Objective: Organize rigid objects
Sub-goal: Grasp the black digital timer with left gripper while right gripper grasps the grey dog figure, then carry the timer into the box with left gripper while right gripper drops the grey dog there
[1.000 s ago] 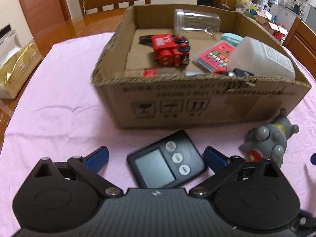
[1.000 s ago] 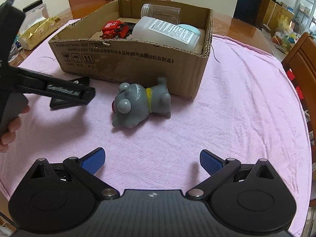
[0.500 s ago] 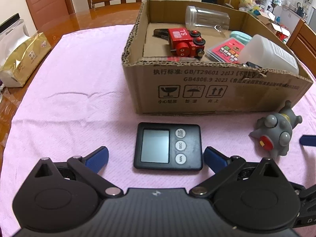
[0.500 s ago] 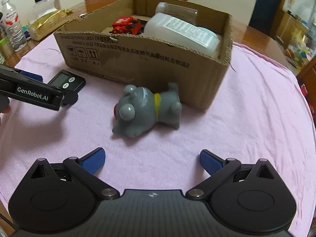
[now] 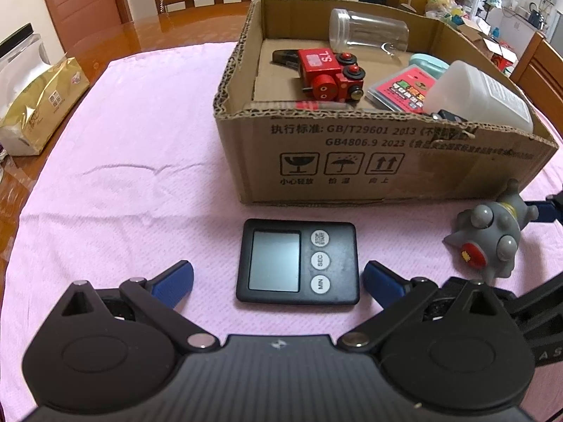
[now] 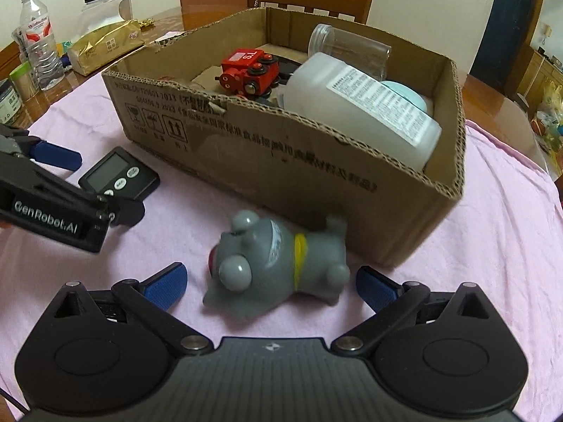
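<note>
So we've got both claws spread wide, gripping nothing. Our left claw point(image 5: 278, 277) sits around the black timer point(image 5: 298, 262), which lies flat on the pink-clothed surface point(image 5: 123, 190) just in front of the cardboard box point(image 5: 352, 161). Our right claw point(image 6: 271, 286) flanks the gray toy dog point(image 6: 278, 263), lying on its side right by the box's front wall. Red toy train point(image 5: 330, 75), white bottle point(image 6: 362, 109) and clear jar point(image 5: 367, 35) are in the box.

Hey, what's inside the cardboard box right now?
Inside the cardboard box: a red toy train, clear jar, white bottle, red packet and teal container. The bottle hides whatever lies beneath it.
</note>
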Demonstrator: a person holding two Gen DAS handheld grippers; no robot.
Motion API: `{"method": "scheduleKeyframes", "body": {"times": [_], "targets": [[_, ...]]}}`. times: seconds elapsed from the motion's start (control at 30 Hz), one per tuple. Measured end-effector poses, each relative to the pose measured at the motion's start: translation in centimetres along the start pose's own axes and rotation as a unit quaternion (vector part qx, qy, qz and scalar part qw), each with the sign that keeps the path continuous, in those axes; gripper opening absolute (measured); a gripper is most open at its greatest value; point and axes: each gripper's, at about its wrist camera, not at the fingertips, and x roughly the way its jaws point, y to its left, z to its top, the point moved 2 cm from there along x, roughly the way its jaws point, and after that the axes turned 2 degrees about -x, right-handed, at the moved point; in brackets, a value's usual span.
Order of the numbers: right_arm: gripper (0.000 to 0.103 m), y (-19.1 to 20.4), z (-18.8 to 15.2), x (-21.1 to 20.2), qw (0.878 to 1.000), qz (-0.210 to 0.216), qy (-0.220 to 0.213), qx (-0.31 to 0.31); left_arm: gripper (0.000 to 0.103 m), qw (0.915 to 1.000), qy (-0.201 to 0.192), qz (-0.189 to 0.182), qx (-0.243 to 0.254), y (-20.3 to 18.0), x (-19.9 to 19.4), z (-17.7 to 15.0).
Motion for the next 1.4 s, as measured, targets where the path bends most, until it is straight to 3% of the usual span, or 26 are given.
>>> {"method": "scheduleKeyframes", "body": {"times": [0.2, 0.3, 0.47, 0.57, 1.07, 1.4], "targets": [[0.103, 0.3, 0.4, 0.2, 1.0, -0.009, 0.0, 0.008, 0.101, 0.9999, 0.001, -0.009, 0.011, 0.1, 0.1, 0.1], [0.093, 0.5, 0.4, -0.2, 1.0, -0.02, -0.005, 0.008, 0.097, 0.9997, 0.002, -0.016, 0.02, 0.0, 0.0, 0.2], [0.078, 0.7, 0.7, -0.6, 0.999, -0.033, -0.011, 0.014, 0.078, 0.9986, -0.004, -0.03, 0.042, -0.5, -0.5, 0.4], [0.077, 0.7, 0.8, -0.7, 0.999, -0.04, -0.012, 0.012, 0.07, 0.9979, -0.004, -0.037, 0.053, -0.7, -0.6, 0.6], [0.076, 0.7, 1.1, -3.1, 0.999, -0.038, -0.003, -0.008, 0.07, 0.9936, 0.019, -0.065, 0.09, -0.1, -1.5, 0.9], [0.076, -0.1, 1.4, -5.5, 0.999, -0.034, -0.008, -0.01, 0.07, 0.9913, 0.01, -0.081, 0.103, 0.3, -5.1, 1.9]]}}
